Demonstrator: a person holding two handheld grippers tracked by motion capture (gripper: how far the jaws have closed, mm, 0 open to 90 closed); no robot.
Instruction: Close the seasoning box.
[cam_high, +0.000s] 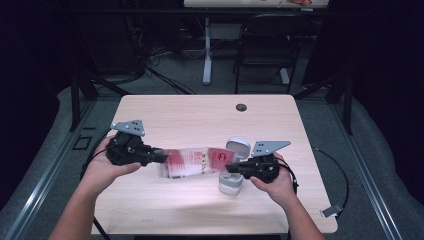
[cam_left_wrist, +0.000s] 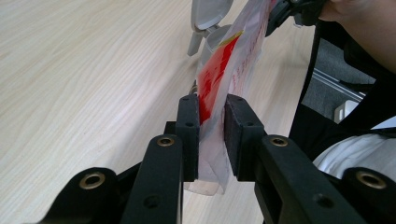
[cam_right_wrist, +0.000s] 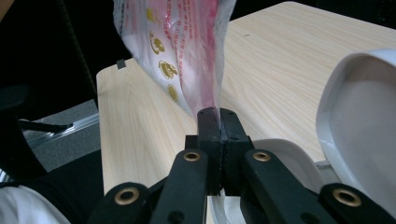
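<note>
A clear plastic bag (cam_high: 195, 162) with red print is stretched above the table between both grippers. My left gripper (cam_high: 162, 156) grips its left end; in the left gripper view the bunched bag (cam_left_wrist: 219, 70) fills the gap between the pads (cam_left_wrist: 189, 135) of the left gripper (cam_left_wrist: 212, 135). My right gripper (cam_high: 232, 168) pinches the bag's right end. In the right gripper view the bag (cam_right_wrist: 187, 46) rises from the tightly shut tips of the right gripper (cam_right_wrist: 218, 119).
A small white container (cam_high: 231, 185) with its hinged lid (cam_high: 239, 147) open stands on the wooden table (cam_high: 200, 115) under my right gripper. A cable hole (cam_high: 241, 107) sits near the far edge. A black chair (cam_high: 265, 45) stands beyond the table.
</note>
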